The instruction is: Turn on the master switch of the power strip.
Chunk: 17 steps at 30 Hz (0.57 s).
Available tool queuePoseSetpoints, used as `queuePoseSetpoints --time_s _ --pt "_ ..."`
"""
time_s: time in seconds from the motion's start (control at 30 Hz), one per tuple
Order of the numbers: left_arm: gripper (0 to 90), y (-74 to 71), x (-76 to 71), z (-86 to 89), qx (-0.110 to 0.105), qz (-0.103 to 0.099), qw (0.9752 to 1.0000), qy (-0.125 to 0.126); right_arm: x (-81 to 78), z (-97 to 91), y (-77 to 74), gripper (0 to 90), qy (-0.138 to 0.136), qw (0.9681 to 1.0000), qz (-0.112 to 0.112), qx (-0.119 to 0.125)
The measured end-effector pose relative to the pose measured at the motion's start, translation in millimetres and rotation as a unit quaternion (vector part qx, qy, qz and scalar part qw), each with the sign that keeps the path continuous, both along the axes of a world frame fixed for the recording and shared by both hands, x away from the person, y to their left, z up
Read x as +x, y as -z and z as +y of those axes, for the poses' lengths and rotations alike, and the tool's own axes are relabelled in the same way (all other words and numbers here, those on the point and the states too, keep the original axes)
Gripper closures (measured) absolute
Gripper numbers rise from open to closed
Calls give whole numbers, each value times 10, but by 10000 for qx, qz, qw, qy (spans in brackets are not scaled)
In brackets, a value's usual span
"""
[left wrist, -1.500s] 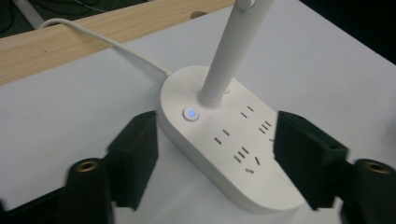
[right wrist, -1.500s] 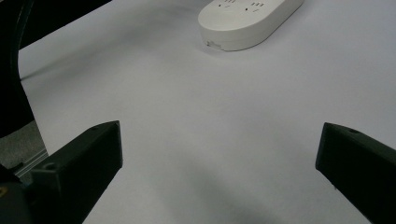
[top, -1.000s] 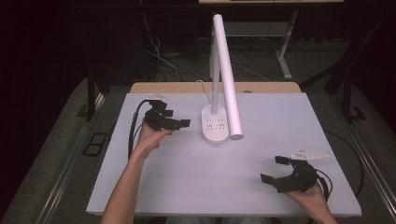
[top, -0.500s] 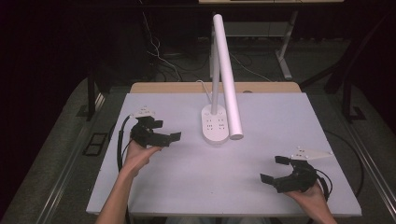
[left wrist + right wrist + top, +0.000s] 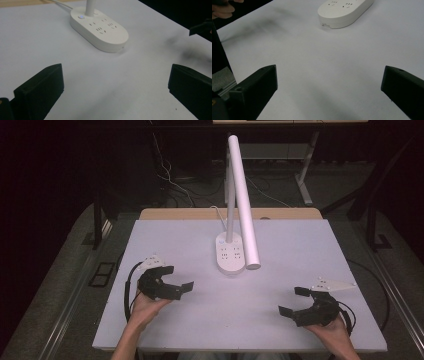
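A white desk lamp stands at the back middle of the table, its oval base [image 5: 230,254] carrying power sockets and its long white bar [image 5: 243,200] slanting forward. My left gripper [image 5: 176,278] is held open at the front left, apart from the base, with nothing between its jaws. At the front right my right gripper [image 5: 293,301] is also open and holds nothing. In the left gripper view the base [image 5: 100,30] lies ahead of the wide-apart jaws. The right gripper view has the base [image 5: 344,11] at its top edge, well beyond the jaws.
The table [image 5: 310,250] has a white top with a wooden strip along its back edge. A white cord [image 5: 216,213] runs from the lamp base off the back. Dark floor, cables and table legs surround it.
My left gripper has drawn back from beside the lamp base toward the front left of the table. The right gripper has stayed in place.
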<state>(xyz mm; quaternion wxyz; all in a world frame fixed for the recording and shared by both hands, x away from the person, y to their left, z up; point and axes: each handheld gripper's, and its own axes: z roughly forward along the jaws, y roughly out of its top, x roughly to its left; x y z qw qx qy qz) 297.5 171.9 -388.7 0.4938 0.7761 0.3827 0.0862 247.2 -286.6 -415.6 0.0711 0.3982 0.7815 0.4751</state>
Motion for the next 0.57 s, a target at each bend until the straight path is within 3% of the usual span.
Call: queuePoseSetpoints --time_s 0.33,0.57 --pt "0 205 -269 58 -132 4 9999 -23 -7 12 5 0 -21 10000 -2 -24" --pt "0 291 -339 124 -270 4 9996 -43 -11 23 6 0 -37 10000 6 -35"
